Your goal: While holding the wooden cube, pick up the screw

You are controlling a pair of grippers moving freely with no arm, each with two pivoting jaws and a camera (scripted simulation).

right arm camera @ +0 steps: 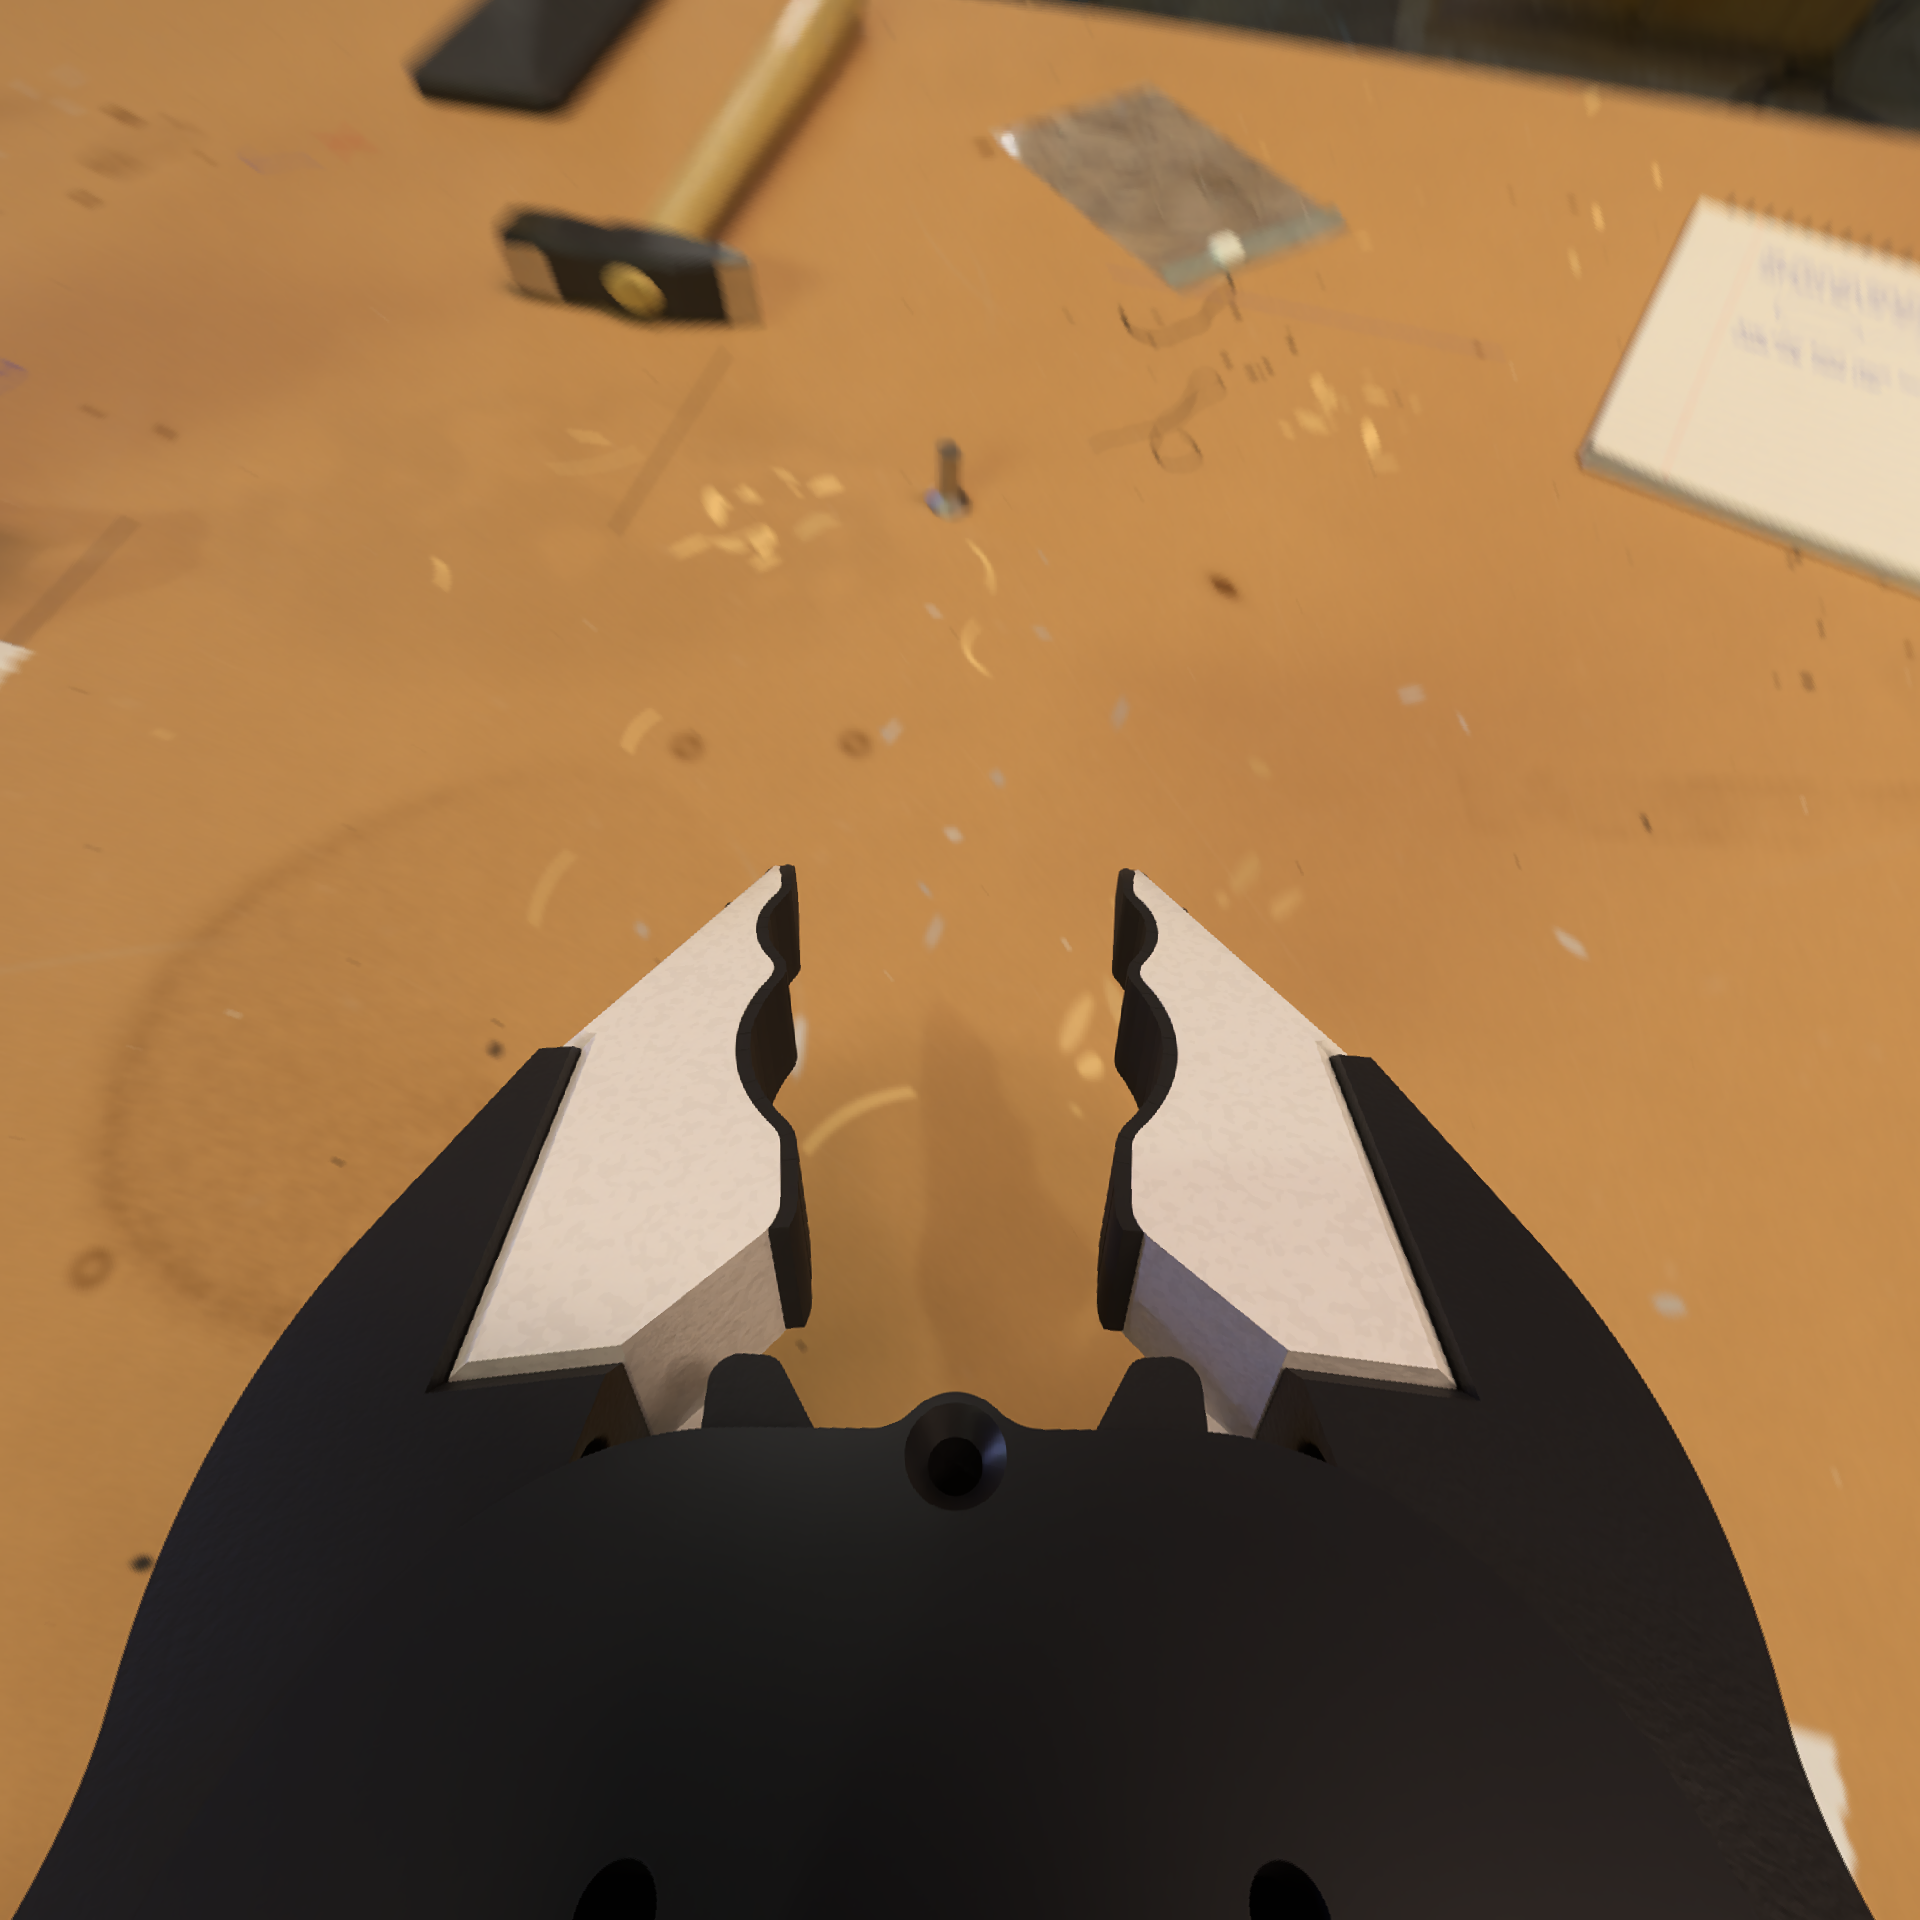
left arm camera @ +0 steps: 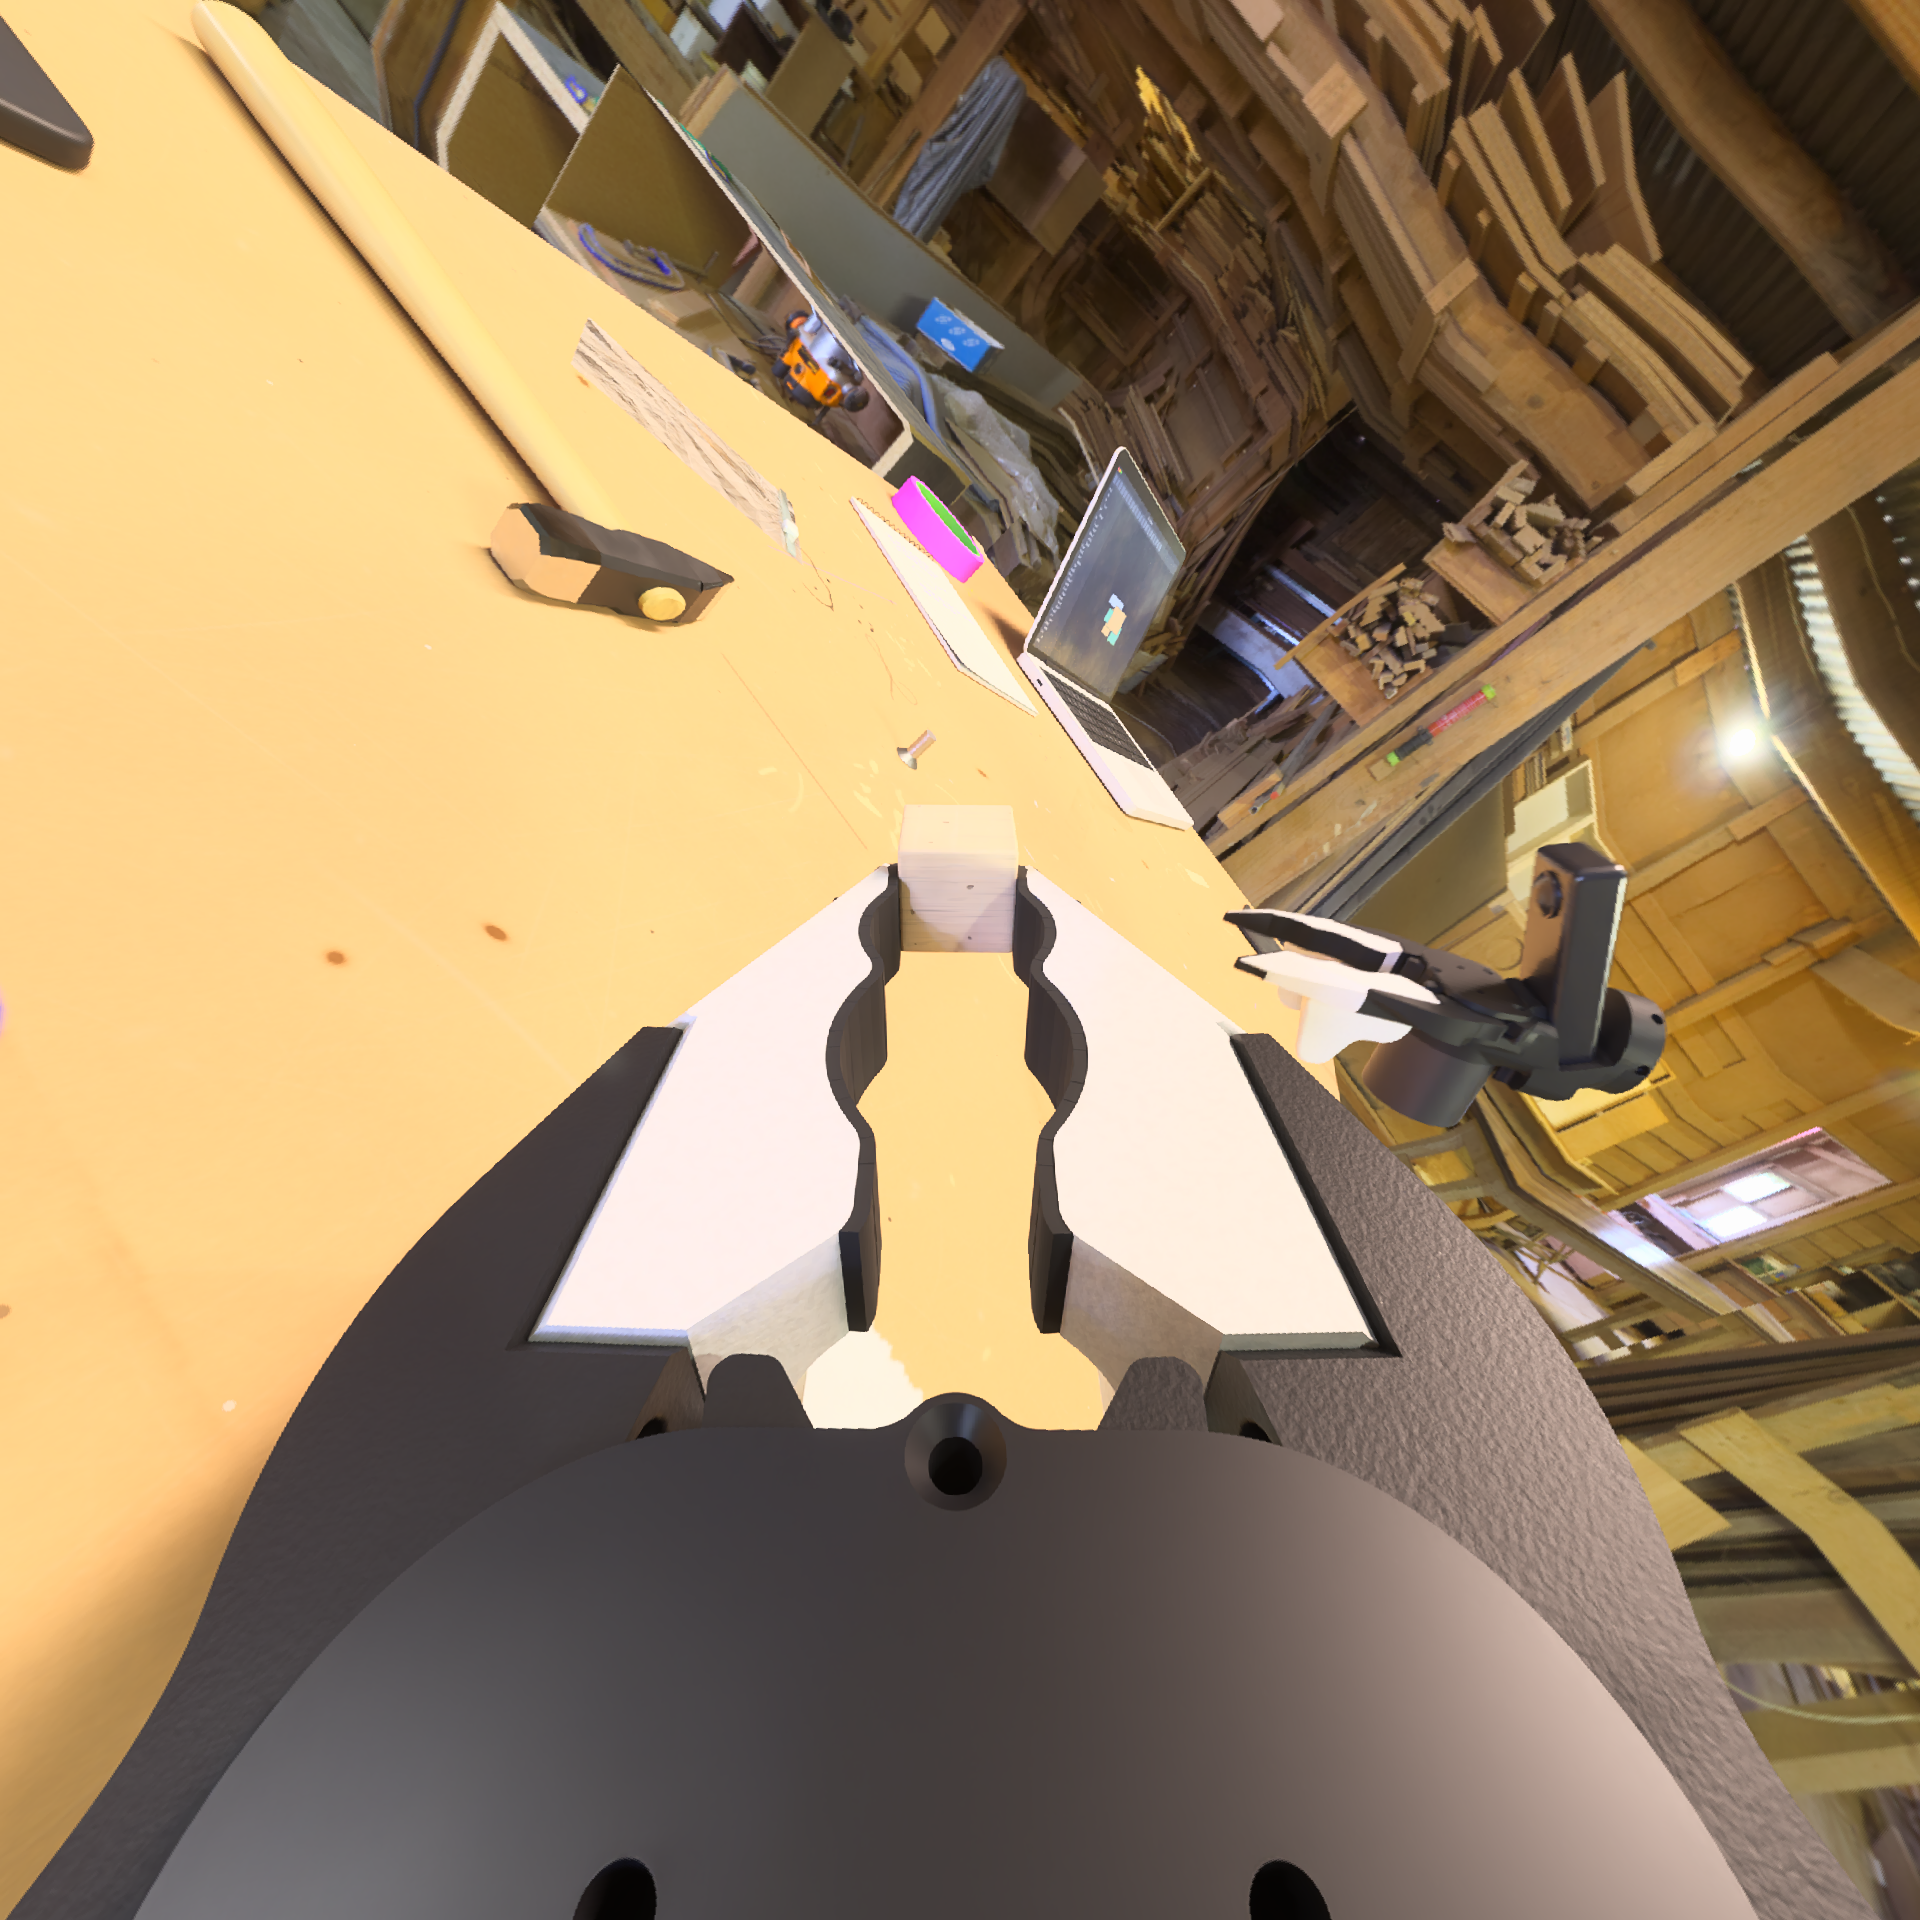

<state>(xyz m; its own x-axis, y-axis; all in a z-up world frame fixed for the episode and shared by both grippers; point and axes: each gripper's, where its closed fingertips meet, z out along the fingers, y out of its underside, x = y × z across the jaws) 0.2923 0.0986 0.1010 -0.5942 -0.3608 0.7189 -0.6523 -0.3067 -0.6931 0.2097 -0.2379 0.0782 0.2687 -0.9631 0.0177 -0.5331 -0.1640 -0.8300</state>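
I am holding the wooden cube (left arm camera: pixel 957 878) pinched between the tips of my left gripper (left arm camera: pixel 957 909), whose fingers are closed against its two sides, and from the left wrist view I judge it is being carried just above the workbench (left arm camera: pixel 312 831), though I cannot tell whether it is touching the top. My right gripper (right arm camera: pixel 957 883) is hanging over the bench with its fingers spread apart and nothing between them. The screw (right arm camera: pixel 948 480) is lying on the bare wood ahead of it, well beyond the fingertips, roughly in line with the gap, with a hammer (right arm camera: pixel 634 265) farther off to the left and a notepad (right arm camera: pixel 1766 384) away to the right. So the holding half is being met and the reach for the screw is the step in hand. Next I am going to need to advance and lower the right gripper until the fingers are straddling the thin shank, then close, while keeping the left grip firm.
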